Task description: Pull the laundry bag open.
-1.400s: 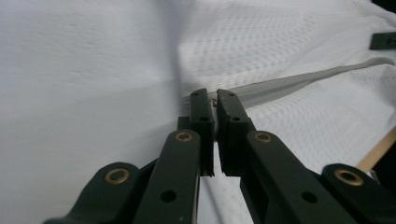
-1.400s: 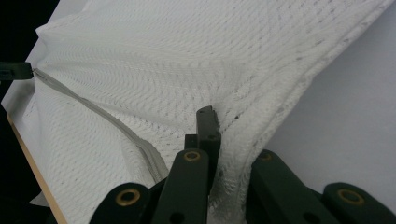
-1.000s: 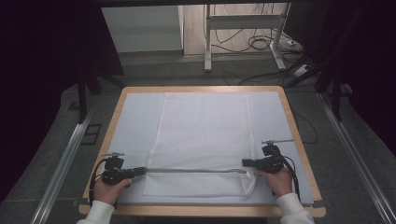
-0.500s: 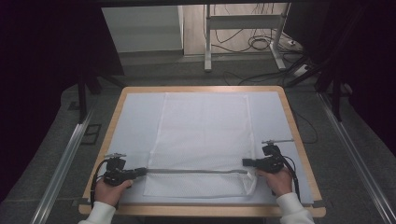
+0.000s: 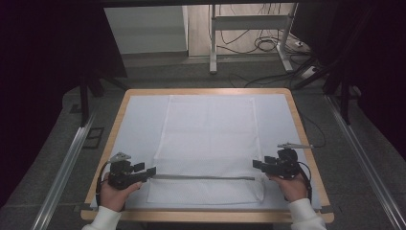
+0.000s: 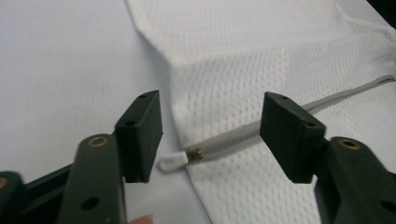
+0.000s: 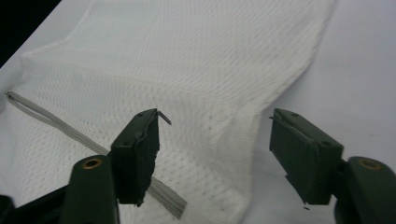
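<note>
From the high view, a white mesh bag (image 5: 209, 143) lies flat on the pale sheet covering a wooden-rimmed table (image 5: 306, 139), its long side running away from the person. A grey zipper (image 5: 201, 177) crosses the bag near its closest edge, running from side to side. The left gripper (image 5: 148, 171) sits at the zipper's left end and the right gripper (image 5: 256, 164) at its right end, each held in a hand that comes in from the bottom edge. In the left gripper view, the two black jaws stand well apart, having just been opening, and nothing is pinched between them. The zipper's end (image 6: 196, 153) with its small white loop (image 6: 172, 162) lies on the sheet in the gap, right at the bag's edge (image 6: 177, 126), touching neither pad. In the right gripper view, these jaws have also just been opening and now stand wide with nothing gripped. The mesh bag (image 7: 201, 84) spreads out beyond them. The grey zipper (image 7: 70, 130) runs slantwise from the far left and passes under the left-hand jaw. The bag's side edge (image 7: 261, 121) falls in the gap, with bare sheet past it.
</note>
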A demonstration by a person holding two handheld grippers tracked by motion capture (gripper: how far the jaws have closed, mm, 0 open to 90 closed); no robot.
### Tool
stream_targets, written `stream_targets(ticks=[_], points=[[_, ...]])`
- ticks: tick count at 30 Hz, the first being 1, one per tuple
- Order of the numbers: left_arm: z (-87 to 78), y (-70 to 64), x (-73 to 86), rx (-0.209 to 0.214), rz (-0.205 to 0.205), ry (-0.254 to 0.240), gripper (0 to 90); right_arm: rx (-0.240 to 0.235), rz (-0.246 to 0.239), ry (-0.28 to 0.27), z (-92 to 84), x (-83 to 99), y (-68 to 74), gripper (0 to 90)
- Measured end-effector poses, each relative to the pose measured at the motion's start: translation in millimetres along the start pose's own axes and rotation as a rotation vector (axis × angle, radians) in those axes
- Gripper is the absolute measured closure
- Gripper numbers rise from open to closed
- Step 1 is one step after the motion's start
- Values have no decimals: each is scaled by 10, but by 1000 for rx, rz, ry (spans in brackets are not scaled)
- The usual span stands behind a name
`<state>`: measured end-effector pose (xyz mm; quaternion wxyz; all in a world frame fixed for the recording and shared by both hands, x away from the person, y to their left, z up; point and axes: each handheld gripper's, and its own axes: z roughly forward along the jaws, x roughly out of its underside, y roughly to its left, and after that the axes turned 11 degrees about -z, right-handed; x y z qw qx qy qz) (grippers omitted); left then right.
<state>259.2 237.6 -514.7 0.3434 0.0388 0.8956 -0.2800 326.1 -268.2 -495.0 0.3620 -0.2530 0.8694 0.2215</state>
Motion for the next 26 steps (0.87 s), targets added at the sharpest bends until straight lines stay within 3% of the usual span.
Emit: stream_targets(ticks=[5,11,16,26], points=[[98,29,-76,-27,21,-5,339,24,-55,-34,-183,86,-58,276],[149,82,-118,-39,30,-7,334,38,-61,-57,-307,177,-158,261],[125,99,-112,-37,23,-12,339,47,-52,-50,-304,201,-229,257],[104,136,-100,-39,7,-14,330,40,-70,-61,-291,181,-208,232]])
